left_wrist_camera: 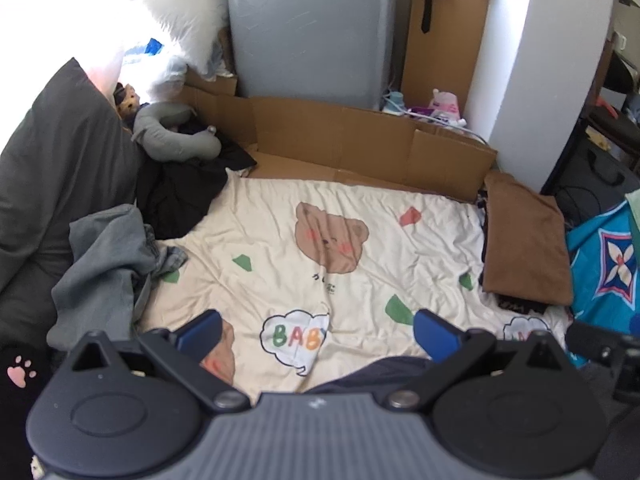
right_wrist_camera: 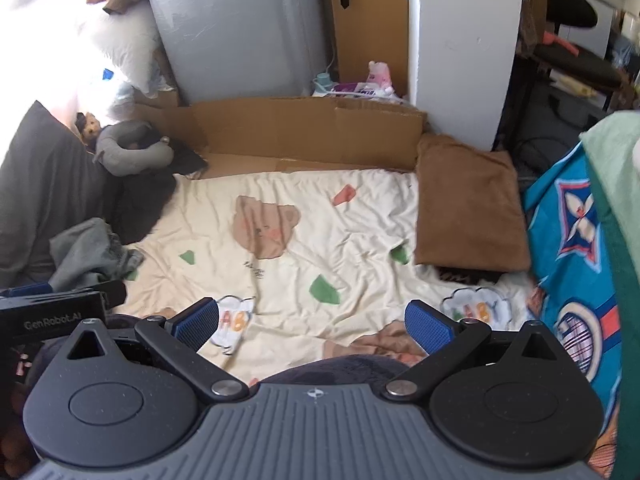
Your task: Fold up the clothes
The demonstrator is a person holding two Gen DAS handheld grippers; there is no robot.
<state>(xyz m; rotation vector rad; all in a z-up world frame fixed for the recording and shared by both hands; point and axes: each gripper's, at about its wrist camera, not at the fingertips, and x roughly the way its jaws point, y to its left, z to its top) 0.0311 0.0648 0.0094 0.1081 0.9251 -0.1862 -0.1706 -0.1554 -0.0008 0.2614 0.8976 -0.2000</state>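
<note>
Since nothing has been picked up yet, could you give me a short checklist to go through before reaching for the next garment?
1. Left gripper open and empty: ok.
2. Right gripper open and empty: ok.
3. Bear-print sheet bare in the middle for folding: ok.
4. Crumpled grey garment within view at the left edge: ok.
5. Folded brown garment set aside at the right: ok.
6. Grey garment free of the black clothes behind it: cannot tell.
</note>
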